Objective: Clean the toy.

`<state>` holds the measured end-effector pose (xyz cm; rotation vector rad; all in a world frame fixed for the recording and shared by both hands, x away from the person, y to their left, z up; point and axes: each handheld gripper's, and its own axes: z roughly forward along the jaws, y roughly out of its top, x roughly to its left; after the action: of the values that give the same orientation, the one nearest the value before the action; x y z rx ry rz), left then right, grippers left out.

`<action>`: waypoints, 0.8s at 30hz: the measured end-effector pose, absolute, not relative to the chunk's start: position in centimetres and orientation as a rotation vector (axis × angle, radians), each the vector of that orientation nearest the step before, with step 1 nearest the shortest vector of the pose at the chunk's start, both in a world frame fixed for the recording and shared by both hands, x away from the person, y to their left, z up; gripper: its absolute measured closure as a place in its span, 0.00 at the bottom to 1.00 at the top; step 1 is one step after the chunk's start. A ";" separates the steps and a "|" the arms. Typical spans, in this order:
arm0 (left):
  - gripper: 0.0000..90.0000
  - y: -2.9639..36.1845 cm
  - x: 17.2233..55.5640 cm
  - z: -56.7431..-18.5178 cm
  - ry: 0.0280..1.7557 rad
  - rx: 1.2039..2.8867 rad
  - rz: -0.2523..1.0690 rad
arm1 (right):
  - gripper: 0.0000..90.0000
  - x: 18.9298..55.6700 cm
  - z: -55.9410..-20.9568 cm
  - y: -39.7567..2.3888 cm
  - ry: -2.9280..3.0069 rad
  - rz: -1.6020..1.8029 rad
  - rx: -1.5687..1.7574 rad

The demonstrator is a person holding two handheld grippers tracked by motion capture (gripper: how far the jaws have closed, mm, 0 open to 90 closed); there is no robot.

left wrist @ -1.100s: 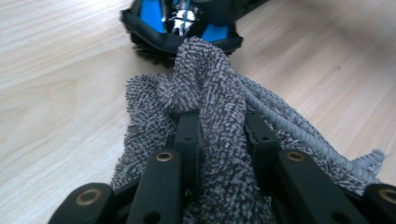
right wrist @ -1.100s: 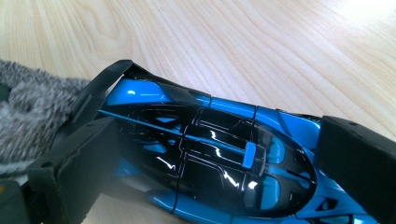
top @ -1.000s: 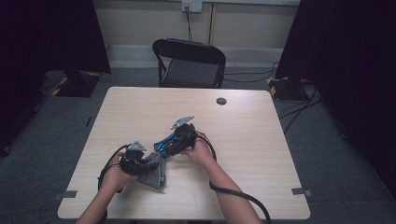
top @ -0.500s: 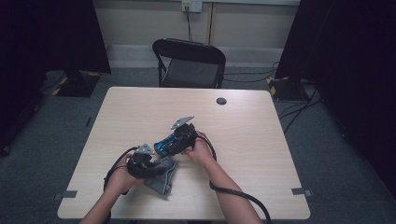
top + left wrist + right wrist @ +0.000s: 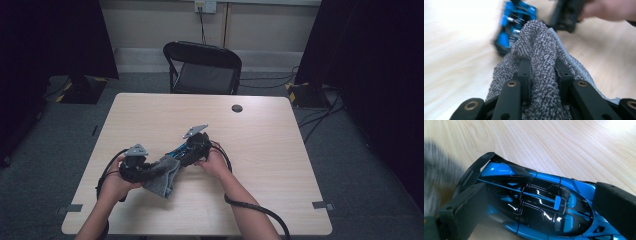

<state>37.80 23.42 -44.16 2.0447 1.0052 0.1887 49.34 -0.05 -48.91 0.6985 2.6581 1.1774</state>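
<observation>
Two grippers share one job: wiping a blue toy car with a grey cloth. The right gripper, just below the worktop's centre, has its jaws clamped on the car's two sides. The left gripper, at eight o'clock from the car, has its jaws pinched narrow on a fold of cloth, whose far end drapes against the car's near end. Judging by this, a wiping pass is under way. Next, the cloth should be drawn along the bodywork while the car is held firm.
</observation>
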 end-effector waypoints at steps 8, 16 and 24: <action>0.78 27.2 38.6 -44.3 1.143 1.966 0.338 | 0.00 49.3 -48.9 -0.1 2.655 1.183 0.695; 0.78 27.4 40.2 -46.6 1.250 1.988 0.341 | 0.00 49.3 -48.9 -0.1 2.656 1.180 0.695; 0.77 25.3 41.0 -47.7 1.218 2.064 0.311 | 0.00 49.3 -48.9 0.0 2.659 1.175 0.696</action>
<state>40.98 25.34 -47.73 2.0635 1.2181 0.3109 49.34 -0.03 -48.90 0.6964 2.6589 1.1751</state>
